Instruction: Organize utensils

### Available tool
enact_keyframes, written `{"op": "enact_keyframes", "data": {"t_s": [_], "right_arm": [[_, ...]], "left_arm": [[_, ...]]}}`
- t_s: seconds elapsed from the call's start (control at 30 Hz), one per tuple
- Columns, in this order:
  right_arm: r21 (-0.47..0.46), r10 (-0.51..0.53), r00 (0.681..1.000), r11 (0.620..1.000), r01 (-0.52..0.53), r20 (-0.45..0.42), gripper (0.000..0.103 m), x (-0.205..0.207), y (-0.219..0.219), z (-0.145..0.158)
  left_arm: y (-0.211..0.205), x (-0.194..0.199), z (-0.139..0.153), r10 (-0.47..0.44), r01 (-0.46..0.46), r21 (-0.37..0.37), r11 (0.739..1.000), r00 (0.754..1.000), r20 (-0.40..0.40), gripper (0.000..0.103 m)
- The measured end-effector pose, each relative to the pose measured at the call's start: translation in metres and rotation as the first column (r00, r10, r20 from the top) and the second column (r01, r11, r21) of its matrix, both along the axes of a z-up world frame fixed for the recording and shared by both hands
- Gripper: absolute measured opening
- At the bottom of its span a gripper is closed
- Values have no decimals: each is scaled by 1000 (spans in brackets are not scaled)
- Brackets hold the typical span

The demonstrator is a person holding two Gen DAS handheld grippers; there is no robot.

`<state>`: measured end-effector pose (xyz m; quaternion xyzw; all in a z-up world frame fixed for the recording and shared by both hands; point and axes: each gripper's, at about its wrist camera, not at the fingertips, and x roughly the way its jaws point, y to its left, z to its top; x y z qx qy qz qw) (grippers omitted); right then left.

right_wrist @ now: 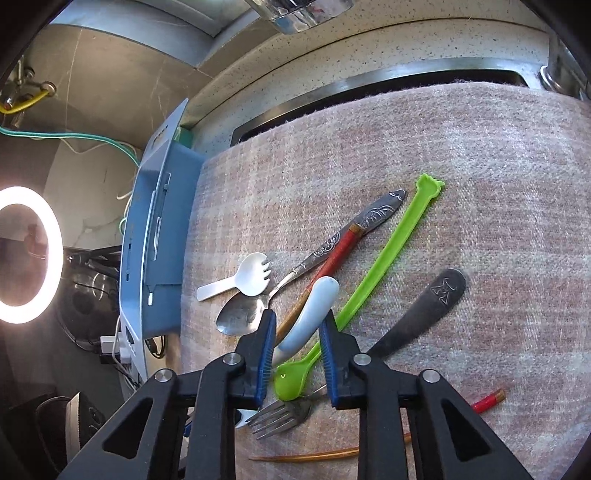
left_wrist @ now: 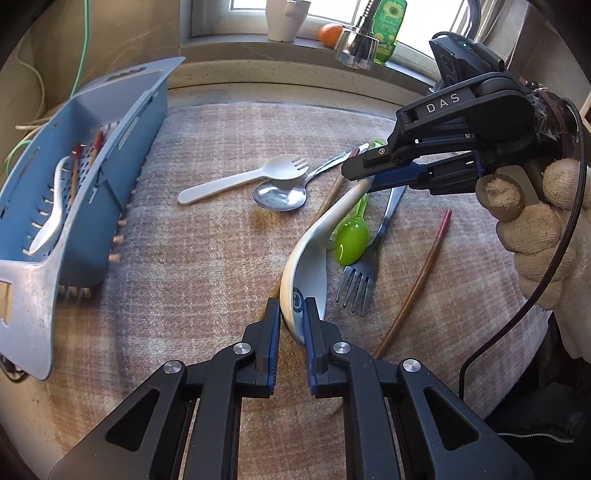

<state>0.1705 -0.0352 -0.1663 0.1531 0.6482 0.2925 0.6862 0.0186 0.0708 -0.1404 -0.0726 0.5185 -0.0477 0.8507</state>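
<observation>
In the left wrist view the left gripper [left_wrist: 291,325] pinches the bowl of a white ceramic spoon [left_wrist: 306,273], one finger on each side of the bowl near its printed blue emblem. The spoon's handle rises toward 1 o'clock, where the right gripper [left_wrist: 360,173], held by a gloved hand [left_wrist: 535,221], meets its tip. In the right wrist view the right gripper [right_wrist: 297,321] is spread, its fingers either side of the white handle [right_wrist: 310,314] with a gap on both sides; it does not squeeze the handle.

The utensils lie on a plaid cloth [left_wrist: 207,258] covering the bench. At 12 o'clock from the left gripper a metal spoon [left_wrist: 280,197] rests with a white plastic spork [left_wrist: 243,179] laid over its bowl. At 1 o'clock lie a green plastic spoon [left_wrist: 351,236] and a metal fork [left_wrist: 364,277], tines pointing toward the camera. A brown chopstick with a red end [left_wrist: 424,273] lies at 2 o'clock, apart from the others. Another chopstick [right_wrist: 332,262] with a red end crosses beside the metal spoon's patterned handle.

At 10 o'clock sits a blue drainer basket [left_wrist: 122,110], tilted, holding a white spoon [left_wrist: 51,218] and chopsticks [left_wrist: 85,162]. On the window sill at 12 o'clock stand a white mug [left_wrist: 284,18], an orange [left_wrist: 330,35] and a green bottle [left_wrist: 391,29], with a chrome faucet head [left_wrist: 356,48] in front.
</observation>
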Motion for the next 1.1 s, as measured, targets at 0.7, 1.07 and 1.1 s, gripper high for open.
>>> {"op": "enact_keyframes", "data": {"t_s": [0.7,1.07,1.1], "right_arm": [[152,43,997,987,-53,71,15,2,53,64],[175,101,989,977,-119,105,14,19,129,80],[173,107,989,977,-124,105,14,20,136,80]], "left_arm": [[67,-4,51,102,-103,3,995,989,112,8],[122,5,56,173,-177,24,984,976,131,8],[127,5,55,178,-182,22,983,975,130,8]]}}
